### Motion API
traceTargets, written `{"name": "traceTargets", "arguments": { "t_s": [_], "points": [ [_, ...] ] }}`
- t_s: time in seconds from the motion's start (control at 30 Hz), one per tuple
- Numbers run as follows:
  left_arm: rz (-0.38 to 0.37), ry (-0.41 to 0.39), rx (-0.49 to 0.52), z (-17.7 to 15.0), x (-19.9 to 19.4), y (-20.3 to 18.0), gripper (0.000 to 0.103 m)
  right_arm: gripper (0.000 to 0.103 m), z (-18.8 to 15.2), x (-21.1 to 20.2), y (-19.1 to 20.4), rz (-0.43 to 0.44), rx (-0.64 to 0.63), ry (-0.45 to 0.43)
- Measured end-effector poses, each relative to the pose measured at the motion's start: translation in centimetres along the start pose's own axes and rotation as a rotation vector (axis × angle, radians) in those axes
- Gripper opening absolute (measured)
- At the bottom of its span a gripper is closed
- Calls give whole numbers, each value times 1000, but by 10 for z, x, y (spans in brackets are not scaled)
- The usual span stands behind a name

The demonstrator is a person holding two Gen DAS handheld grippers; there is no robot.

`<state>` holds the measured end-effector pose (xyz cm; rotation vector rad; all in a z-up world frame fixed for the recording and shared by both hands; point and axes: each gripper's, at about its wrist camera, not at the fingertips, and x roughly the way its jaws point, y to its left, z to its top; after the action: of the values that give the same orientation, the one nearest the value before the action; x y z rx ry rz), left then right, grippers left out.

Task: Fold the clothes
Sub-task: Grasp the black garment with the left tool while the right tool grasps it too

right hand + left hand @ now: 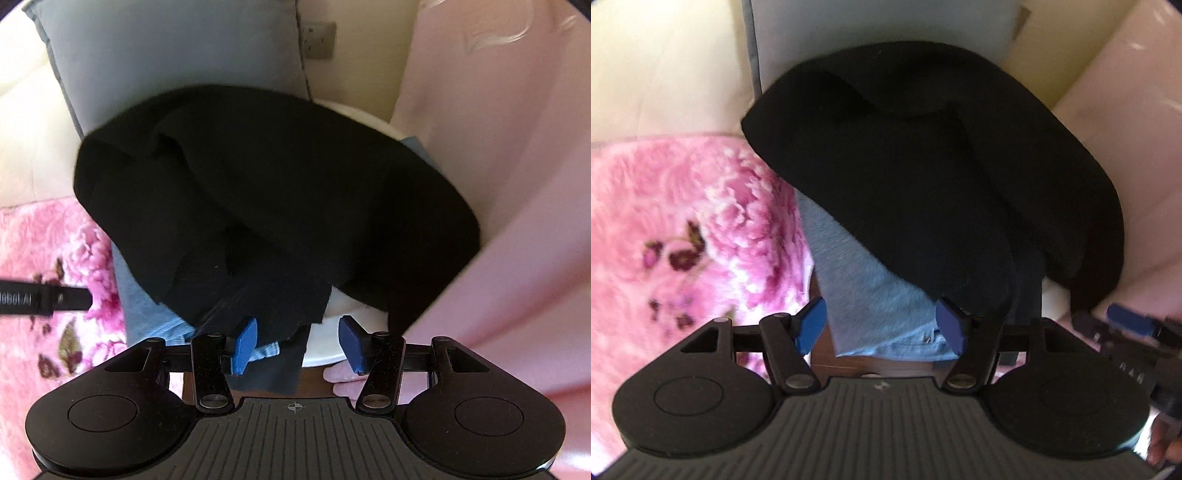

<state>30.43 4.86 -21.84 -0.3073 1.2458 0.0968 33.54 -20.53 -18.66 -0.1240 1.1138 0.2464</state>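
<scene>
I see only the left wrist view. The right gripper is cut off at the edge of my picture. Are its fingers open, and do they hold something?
Observer: The right gripper is open. Its blue fingers stand apart and pinch nothing. The near edge of the black garment hangs just ahead of them.
Operator: Does the blue garment come out anywhere behind the black one?
Observer: Yes. A corner of the blue garment shows past the far right side of the black garment.

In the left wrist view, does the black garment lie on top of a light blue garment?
Yes, the black garment covers the upper part of the light blue garment, whose lower edge shows beneath it.
</scene>
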Motion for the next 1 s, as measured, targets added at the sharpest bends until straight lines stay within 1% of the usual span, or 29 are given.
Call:
{"name": "traceTargets", "arguments": {
  "t_s": [0.1,0.3,0.4,0.43,0.5,0.53,0.57,0.63,0.7,0.77,0.8,0.83,0.87,0.93,0.97,1.0],
  "points": [
    [-34,28,-80,14,22,3,62,53,9,19,-3,5,-9,4],
    [-77,49,-241,28,67,11,62,53,27,57,-2,-32,-91,-18],
    [-103,59,-336,31,86,19,65,53,35,76,-1,-62,-138,-31],
    [-105,64,-362,32,91,22,67,53,37,81,-1,-68,-151,-38],
    [-126,63,-399,33,93,27,66,53,40,88,-1,-79,-169,-53],
    [-139,59,-412,33,92,29,57,53,42,90,-2,-79,-173,-57],
    [-150,41,-402,34,89,29,47,52,43,90,-4,-74,-173,-58],
    [-173,9,-383,35,82,30,44,44,46,91,-7,-66,-174,-60],
    [-178,10,-401,36,83,32,45,40,45,90,-9,-67,-193,-69],
    [-177,18,-445,36,89,34,55,39,41,87,-8,-78,-215,-82],
    [-175,20,-468,36,92,35,57,39,38,86,-9,-84,-225,-89],
    [-173,23,-489,36,95,36,60,40,35,86,-8,-91,-236,-92],
    [-169,23,-497,37,98,35,61,45,34,88,-6,-102,-257,-91],
    [-165,11,-477,42,98,30,61,48,32,96,-2,-130,-312,-83],
    [-163,4,-468,45,99,27,54,48,32,100,-2,-134,-327,-79],
    [-162,-2,-455,47,98,25,51,48,33,103,-3,-130,-332,-75]
  ]
}}
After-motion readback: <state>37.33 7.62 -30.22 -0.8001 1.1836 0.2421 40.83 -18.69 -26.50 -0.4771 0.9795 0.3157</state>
